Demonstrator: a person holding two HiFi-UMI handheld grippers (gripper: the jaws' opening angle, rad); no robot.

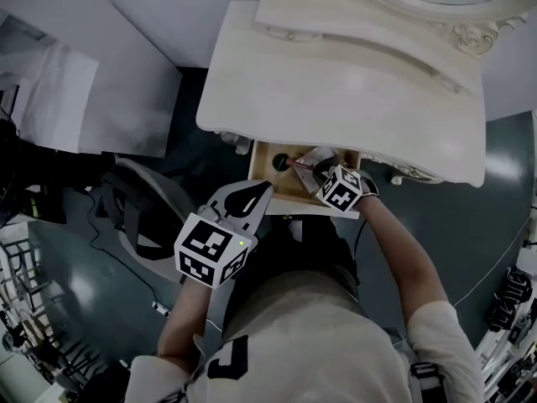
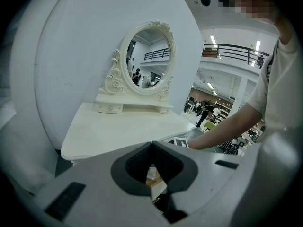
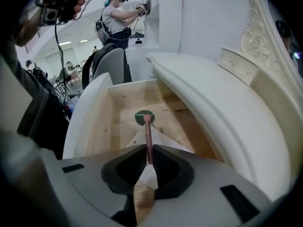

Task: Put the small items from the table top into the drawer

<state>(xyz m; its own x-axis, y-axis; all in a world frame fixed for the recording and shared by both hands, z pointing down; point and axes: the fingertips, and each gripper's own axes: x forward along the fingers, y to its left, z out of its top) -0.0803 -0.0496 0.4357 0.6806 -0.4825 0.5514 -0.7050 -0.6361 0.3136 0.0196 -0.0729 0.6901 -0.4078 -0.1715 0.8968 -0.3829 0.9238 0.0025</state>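
You are pinching the thin pink stick (image 3: 148, 131) in the right gripper (image 3: 148, 149), drawer (image 3: 118, 124) open beyond its fingertips, so be releasing it low; left gripper (image 2: 152, 145) is sitting closed, empty

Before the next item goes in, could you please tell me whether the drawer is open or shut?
Open: the drawer is pulled out from under the table top, its wooden floor in view.

Vanity table (image 1: 336, 91) carries mirror stand (image 1: 369, 15); drawer (image 1: 264, 179) holds green disc (image 3: 139, 118).
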